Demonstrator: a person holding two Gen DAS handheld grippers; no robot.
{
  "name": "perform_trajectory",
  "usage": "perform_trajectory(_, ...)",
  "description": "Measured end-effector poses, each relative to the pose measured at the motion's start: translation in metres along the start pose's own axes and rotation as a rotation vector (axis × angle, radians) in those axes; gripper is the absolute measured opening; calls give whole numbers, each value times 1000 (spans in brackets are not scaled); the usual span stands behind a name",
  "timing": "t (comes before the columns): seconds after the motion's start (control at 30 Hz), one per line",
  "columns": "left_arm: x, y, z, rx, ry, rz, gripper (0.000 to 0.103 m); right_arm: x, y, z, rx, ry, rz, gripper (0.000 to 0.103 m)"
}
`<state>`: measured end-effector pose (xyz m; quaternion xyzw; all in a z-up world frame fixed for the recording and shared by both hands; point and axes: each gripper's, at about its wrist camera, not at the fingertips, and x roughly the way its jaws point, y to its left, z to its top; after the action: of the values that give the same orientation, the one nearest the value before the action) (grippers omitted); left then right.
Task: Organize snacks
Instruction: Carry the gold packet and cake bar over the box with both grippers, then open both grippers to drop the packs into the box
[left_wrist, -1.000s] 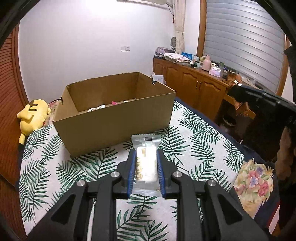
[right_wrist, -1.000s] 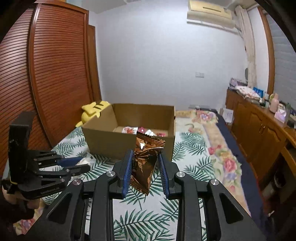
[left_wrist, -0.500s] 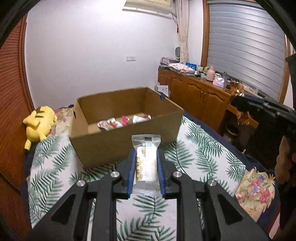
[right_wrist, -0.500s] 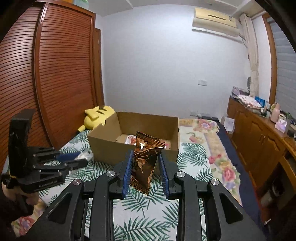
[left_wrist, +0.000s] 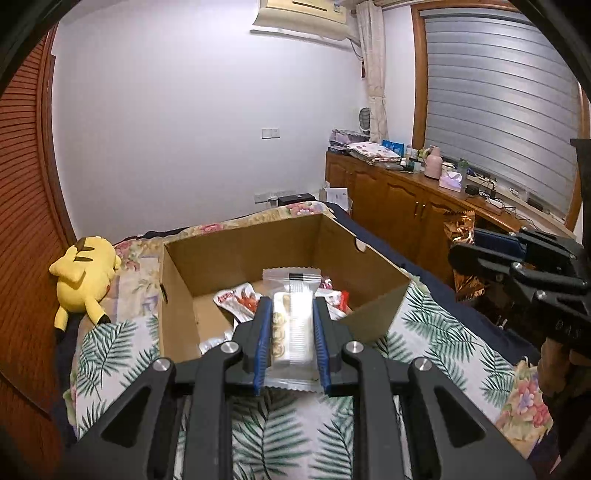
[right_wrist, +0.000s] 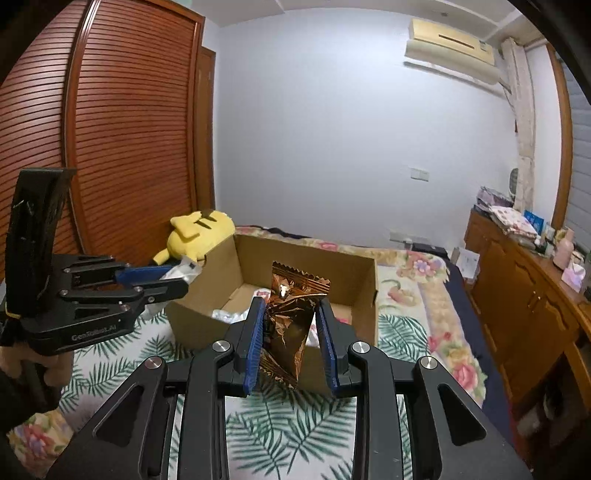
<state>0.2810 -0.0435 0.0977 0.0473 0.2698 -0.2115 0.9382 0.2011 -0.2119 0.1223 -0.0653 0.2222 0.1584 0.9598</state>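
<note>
My left gripper (left_wrist: 290, 306) is shut on a clear snack packet (left_wrist: 291, 325) with pale biscuits inside, held above the near wall of an open cardboard box (left_wrist: 369, 321). Red-and-white snack packets (left_wrist: 240, 301) lie in the box. My right gripper (right_wrist: 291, 306) is shut on a crinkled copper foil snack packet (right_wrist: 286, 325), held in front of the same box (right_wrist: 347, 273). The left gripper also shows in the right wrist view (right_wrist: 166, 280), at the box's left corner. The right gripper shows at the right of the left wrist view (left_wrist: 465, 247).
The box stands on a bed with a palm-leaf cover (left_wrist: 436, 343). A yellow plush toy (left_wrist: 83, 273) lies left of the box. A wooden sideboard (left_wrist: 406, 206) with clutter runs along the right wall. A slatted wooden wardrobe (right_wrist: 122, 147) stands on the left.
Both grippers have risen and moved toward the box, still holding their packets. The left packet is now over the box's near edge and the box's inside shows more.
</note>
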Motion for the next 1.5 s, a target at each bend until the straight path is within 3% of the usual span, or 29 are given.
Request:
perform_trajectory(0.4,82,42,13,-54,75,-4,20,81,-13,13,-7,50,39,26)
perform_trajectory(0.7,131,57,6,-106,193,30,20,148,-21,9,3,145,64,27)
perform_trajectory(1.0,140,58,-7,-128,225,39,24,187,-20,-13,127,251,172,27)
perform_trajectory(1.33,135,55,-9,-129,217,44,29,195,-10,-17,123,279,171,29)
perform_trajectory(1.5,123,56,-7,-129,195,47,30,187,-11,-17,133,252,163,32)
